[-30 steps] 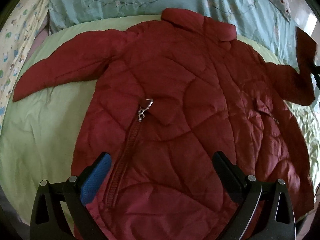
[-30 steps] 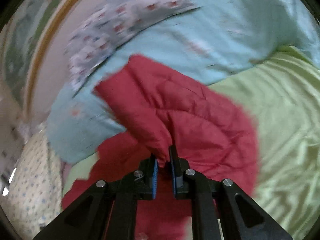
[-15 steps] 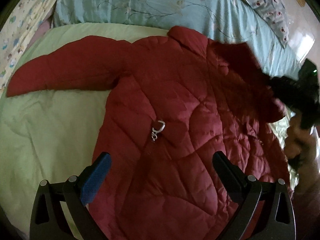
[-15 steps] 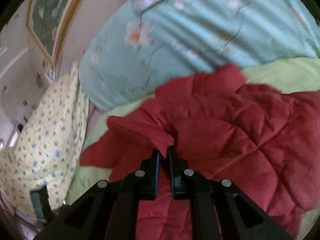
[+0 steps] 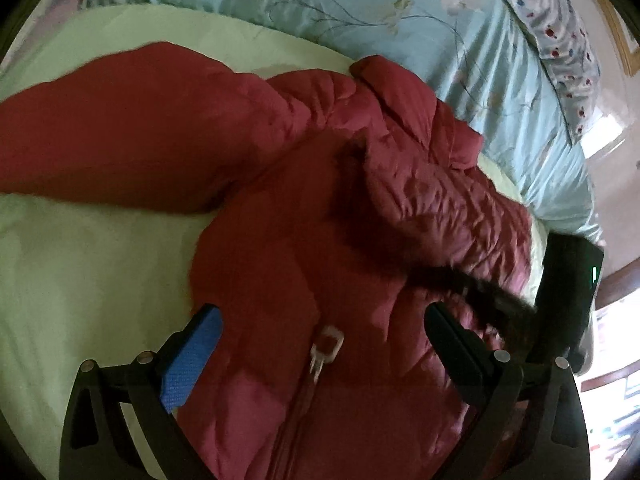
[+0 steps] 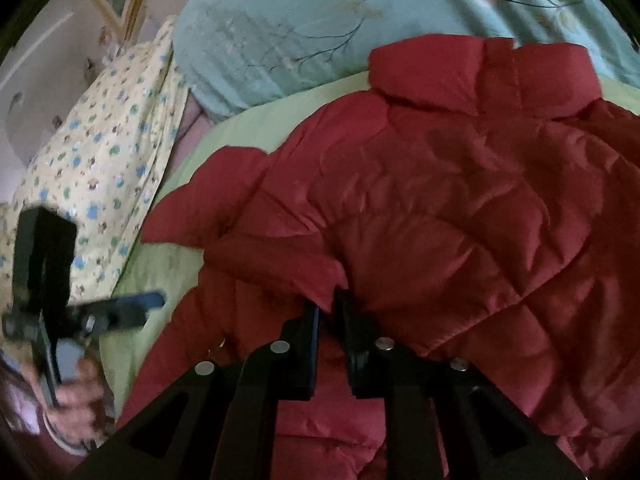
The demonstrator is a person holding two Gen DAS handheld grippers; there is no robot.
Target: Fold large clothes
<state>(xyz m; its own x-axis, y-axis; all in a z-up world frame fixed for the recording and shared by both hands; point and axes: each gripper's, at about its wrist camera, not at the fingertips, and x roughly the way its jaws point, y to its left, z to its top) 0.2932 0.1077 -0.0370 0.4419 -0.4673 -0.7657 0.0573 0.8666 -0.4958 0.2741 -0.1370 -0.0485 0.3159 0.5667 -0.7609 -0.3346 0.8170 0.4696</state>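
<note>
A dark red quilted jacket [image 5: 300, 240] lies front up on a light green sheet [image 5: 80, 260], its collar [image 6: 480, 76] toward the pillows. My right gripper [image 6: 330, 308] has the cuff of one sleeve [image 6: 280, 260] nipped between its fingertips, and the jaws are opening. That sleeve [image 5: 432, 200] is folded across the jacket's chest. The other sleeve [image 5: 120, 128] stretches out flat to the left. My left gripper [image 5: 320, 340] hovers open just above the jacket's front, over the metal zipper pull [image 5: 326, 344], holding nothing.
A light blue floral quilt [image 5: 400, 12] lies bunched beyond the collar. A yellow patterned pillow [image 6: 100, 160] stands at the bed's left side, a dotted pillow [image 5: 560, 20] at the far right. A hand [image 6: 76, 396] holds the left gripper [image 6: 100, 312].
The right gripper has carried the sleeve from out at the side over onto the jacket's chest and lowered it. The left gripper has slid forward over the jacket toward the zipper pull, still open.
</note>
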